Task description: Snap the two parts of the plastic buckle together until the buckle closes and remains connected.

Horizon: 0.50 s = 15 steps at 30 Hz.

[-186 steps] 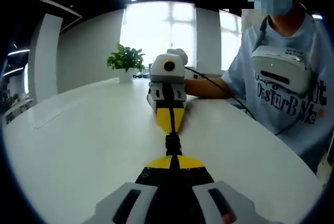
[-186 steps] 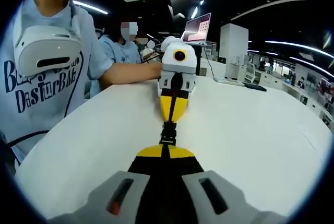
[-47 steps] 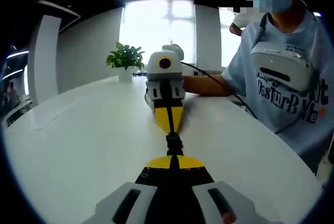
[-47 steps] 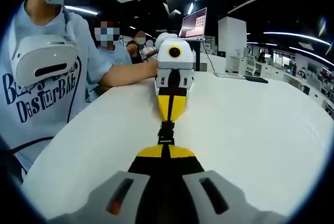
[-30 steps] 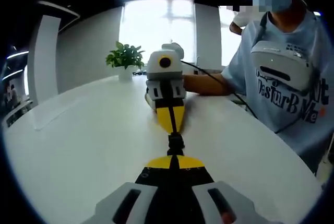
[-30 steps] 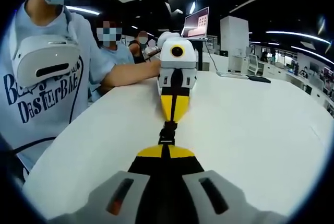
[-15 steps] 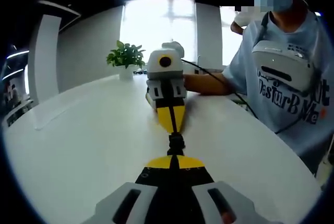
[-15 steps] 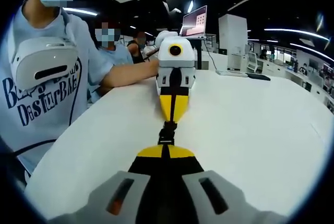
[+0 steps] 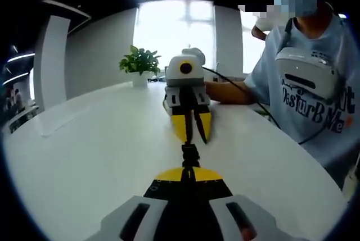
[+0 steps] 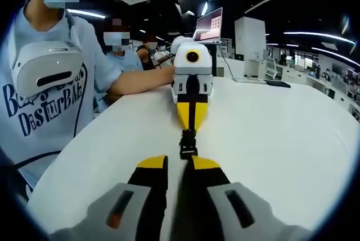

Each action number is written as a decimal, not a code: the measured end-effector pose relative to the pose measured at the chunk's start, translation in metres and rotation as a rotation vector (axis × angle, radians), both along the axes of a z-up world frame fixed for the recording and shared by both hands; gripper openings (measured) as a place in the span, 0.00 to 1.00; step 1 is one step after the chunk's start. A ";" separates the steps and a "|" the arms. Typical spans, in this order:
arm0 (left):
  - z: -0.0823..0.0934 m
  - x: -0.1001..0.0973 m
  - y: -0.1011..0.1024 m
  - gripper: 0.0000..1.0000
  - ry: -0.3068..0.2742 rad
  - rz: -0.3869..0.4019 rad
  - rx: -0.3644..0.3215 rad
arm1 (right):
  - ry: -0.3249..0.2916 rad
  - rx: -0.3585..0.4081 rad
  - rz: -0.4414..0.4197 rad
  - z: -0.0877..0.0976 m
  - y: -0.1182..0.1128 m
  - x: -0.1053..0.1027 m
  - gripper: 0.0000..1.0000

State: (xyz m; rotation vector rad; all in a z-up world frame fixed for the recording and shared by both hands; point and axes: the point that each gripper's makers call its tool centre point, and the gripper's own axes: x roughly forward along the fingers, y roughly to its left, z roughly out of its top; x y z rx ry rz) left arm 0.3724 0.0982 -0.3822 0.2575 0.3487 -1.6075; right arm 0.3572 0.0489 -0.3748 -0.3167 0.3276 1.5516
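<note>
The black plastic buckle (image 9: 190, 154) sticks out from the yellow tips of my left gripper (image 9: 189, 169), which is shut on its near end. Its two halves look joined into one piece. Facing it, my right gripper (image 9: 193, 139) stands with its jaws parted around the far end. In the right gripper view, my right gripper (image 10: 179, 161) is open, with a clear gap between its yellow tips. The buckle (image 10: 188, 142) lies just beyond that gap, held from the far side by the shut left gripper (image 10: 190, 127). All of this hovers low over the white table (image 9: 84, 157).
A person in a light blue shirt (image 9: 304, 89) stands at the table's edge and holds both grippers. A potted plant (image 9: 140, 61) sits at the far end. Another seated person (image 10: 121, 50) and an open laptop (image 10: 211, 27) are behind the table (image 10: 281, 134).
My right gripper's jaws have opened and let go of the buckle. The left gripper stays shut on it, and the buckle keeps its place between the two.
</note>
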 end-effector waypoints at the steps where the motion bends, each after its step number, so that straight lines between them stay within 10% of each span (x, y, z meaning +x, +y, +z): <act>1: 0.000 0.000 0.000 0.05 0.002 -0.001 -0.001 | -0.005 0.000 -0.006 0.000 0.000 0.001 0.17; 15: 0.001 -0.007 -0.006 0.19 0.015 -0.014 -0.014 | -0.059 0.017 -0.061 -0.001 0.007 0.014 0.25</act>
